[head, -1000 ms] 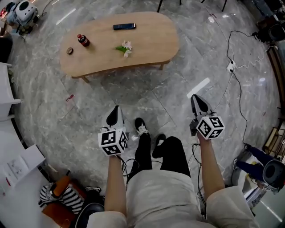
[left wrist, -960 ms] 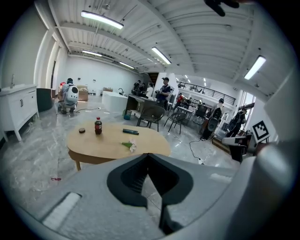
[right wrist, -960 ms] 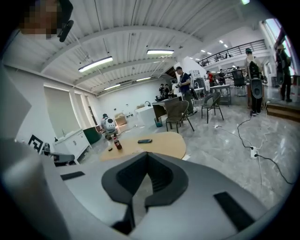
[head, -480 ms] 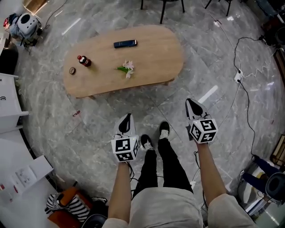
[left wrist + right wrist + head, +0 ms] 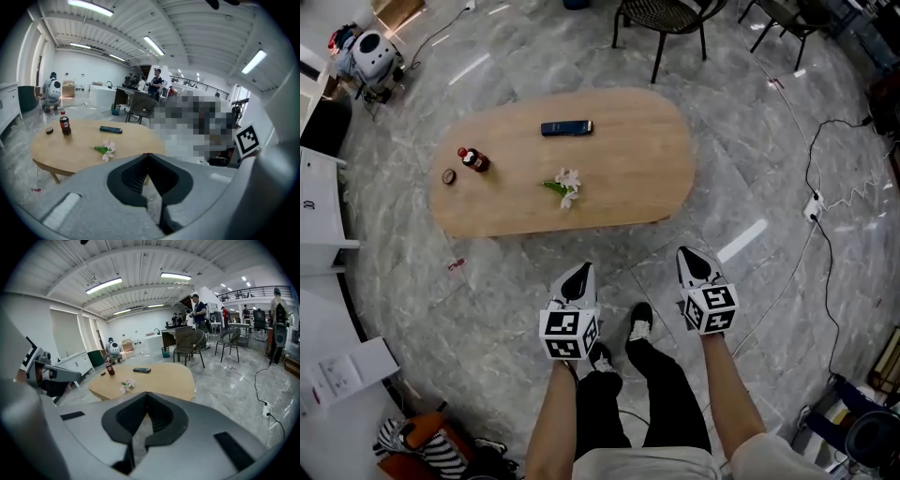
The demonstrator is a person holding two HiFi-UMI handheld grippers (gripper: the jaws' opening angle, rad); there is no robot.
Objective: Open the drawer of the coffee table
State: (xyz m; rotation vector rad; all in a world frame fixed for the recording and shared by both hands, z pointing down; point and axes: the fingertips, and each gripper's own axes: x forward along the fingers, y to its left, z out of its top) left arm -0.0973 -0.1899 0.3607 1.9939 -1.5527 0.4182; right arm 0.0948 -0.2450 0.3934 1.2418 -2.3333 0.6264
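The oval wooden coffee table [image 5: 628,178] stands on the marble floor ahead of me; no drawer shows in any view. It also appears in the left gripper view [image 5: 79,150] and the right gripper view [image 5: 164,378]. My left gripper [image 5: 579,274] hovers over the floor short of the table's near edge, shut and empty. My right gripper [image 5: 692,260] is level with it to the right, also shut with nothing held. Both point toward the table.
On the table lie a dark remote [image 5: 566,127], a small cola bottle [image 5: 472,159], a bottle cap [image 5: 448,176] and a flower [image 5: 564,185]. Chairs [image 5: 666,19] stand beyond it. A power strip and cable [image 5: 814,206] trail on the floor at right. My feet [image 5: 639,323] are below the grippers.
I have walked closer to the table, which now sits lower and larger in the head view. Both grippers have moved forward and down toward its near edge, still shut.
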